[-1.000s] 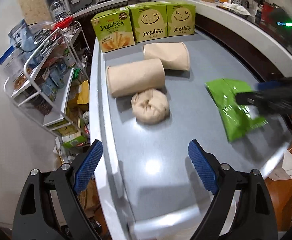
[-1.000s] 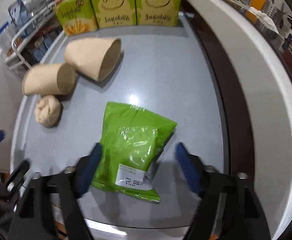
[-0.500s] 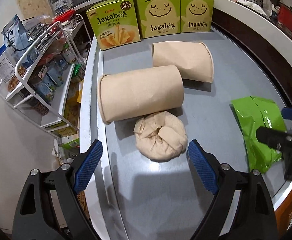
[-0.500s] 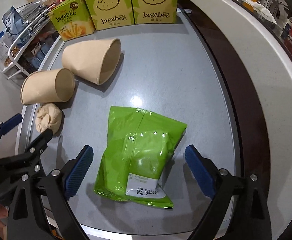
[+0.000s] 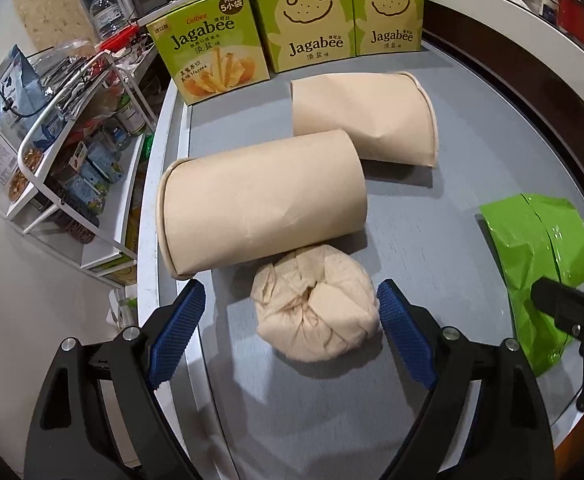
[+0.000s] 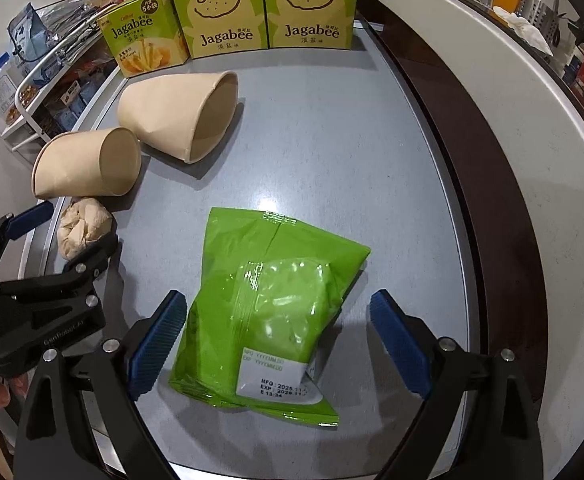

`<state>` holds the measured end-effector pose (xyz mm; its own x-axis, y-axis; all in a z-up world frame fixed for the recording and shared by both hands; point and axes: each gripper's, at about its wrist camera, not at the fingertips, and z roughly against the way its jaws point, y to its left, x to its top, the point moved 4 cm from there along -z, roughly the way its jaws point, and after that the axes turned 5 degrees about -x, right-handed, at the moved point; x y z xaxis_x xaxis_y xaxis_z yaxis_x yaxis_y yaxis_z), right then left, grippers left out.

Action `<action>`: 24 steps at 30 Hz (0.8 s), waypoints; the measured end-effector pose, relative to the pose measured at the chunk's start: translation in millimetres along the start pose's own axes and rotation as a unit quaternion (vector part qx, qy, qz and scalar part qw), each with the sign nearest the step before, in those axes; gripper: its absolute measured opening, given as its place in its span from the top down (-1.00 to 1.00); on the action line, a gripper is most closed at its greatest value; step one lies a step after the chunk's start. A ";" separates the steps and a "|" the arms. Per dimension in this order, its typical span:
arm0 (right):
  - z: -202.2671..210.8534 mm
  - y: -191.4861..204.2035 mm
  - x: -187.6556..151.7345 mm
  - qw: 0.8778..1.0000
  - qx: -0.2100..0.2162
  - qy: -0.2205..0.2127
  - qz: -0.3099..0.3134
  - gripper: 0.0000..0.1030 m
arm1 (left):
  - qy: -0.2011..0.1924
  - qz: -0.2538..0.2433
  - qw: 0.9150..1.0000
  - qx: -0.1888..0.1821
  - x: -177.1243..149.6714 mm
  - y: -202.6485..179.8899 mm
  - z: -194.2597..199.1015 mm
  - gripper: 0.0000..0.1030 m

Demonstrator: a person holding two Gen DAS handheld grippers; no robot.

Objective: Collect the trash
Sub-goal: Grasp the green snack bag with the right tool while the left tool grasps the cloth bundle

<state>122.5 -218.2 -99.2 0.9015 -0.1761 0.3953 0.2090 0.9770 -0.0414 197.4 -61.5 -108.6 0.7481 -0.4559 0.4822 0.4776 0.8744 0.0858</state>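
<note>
A crumpled beige paper ball (image 5: 315, 307) lies on the grey counter between the open fingers of my left gripper (image 5: 288, 332); it also shows in the right wrist view (image 6: 84, 227). Two beige paper cups lie on their sides behind it, the near cup (image 5: 260, 206) touching the ball and the far cup (image 5: 365, 120) beyond. A green snack bag (image 6: 270, 308) lies flat between the open fingers of my right gripper (image 6: 278, 344); it also shows in the left wrist view (image 5: 539, 276). Neither gripper holds anything.
Three green Jagabee boxes (image 5: 307, 20) stand in a row at the back of the counter (image 5: 431, 240). A white wire rack (image 5: 64, 148) with packets stands off the left edge. A dark raised ledge (image 6: 471, 168) runs along the right side.
My left gripper has moved forward over the counter until the paper ball sits between its fingers. My right gripper has closed in on the green bag, fingers still open.
</note>
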 end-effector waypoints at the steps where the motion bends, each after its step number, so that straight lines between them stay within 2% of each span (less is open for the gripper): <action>1: -0.6 0.6 0.3 1.000 0.000 0.000 0.002 -0.77 | 0.000 0.003 1.000 -0.002 0.6 0.9 -0.8 -0.73; 3: -2.1 2.6 0.2 1.000 0.000 0.001 0.007 -0.75 | 0.001 0.011 1.000 -0.010 1.7 3.8 -2.4 -0.73; 5: -4.2 5.5 -0.6 1.000 -0.006 0.002 0.020 -0.62 | 0.000 0.018 1.000 -0.021 1.4 5.4 -3.2 -0.73; 8: -4.5 7.4 -1.0 1.000 -0.004 -0.001 0.028 -0.55 | 0.003 0.028 0.999 -0.040 0.9 6.8 -5.0 -0.72; 10: -4.6 6.2 -1.0 1.000 0.000 0.000 0.026 -0.48 | 0.002 0.028 0.999 -0.043 0.3 6.2 -4.6 -0.65; 13: -4.4 4.1 -1.7 1.000 0.012 0.004 0.015 -0.45 | 0.005 0.032 0.998 -0.053 -0.2 5.9 -2.9 -0.49; 20: -5.5 3.8 -4.2 1.000 0.024 0.009 0.002 -0.46 | 0.004 0.035 0.998 -0.053 -3.8 5.0 -0.4 -0.46; 24: -3.9 5.3 -5.4 1.000 0.028 0.007 0.001 -0.31 | 0.005 0.036 0.997 -0.068 -3.9 3.5 1.7 -0.16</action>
<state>120.2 -212.6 -105.1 0.9074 -0.1762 0.3816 0.1870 0.9823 0.0088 195.4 -56.3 -108.8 0.7874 -0.3948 0.4734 0.4792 0.8751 -0.0674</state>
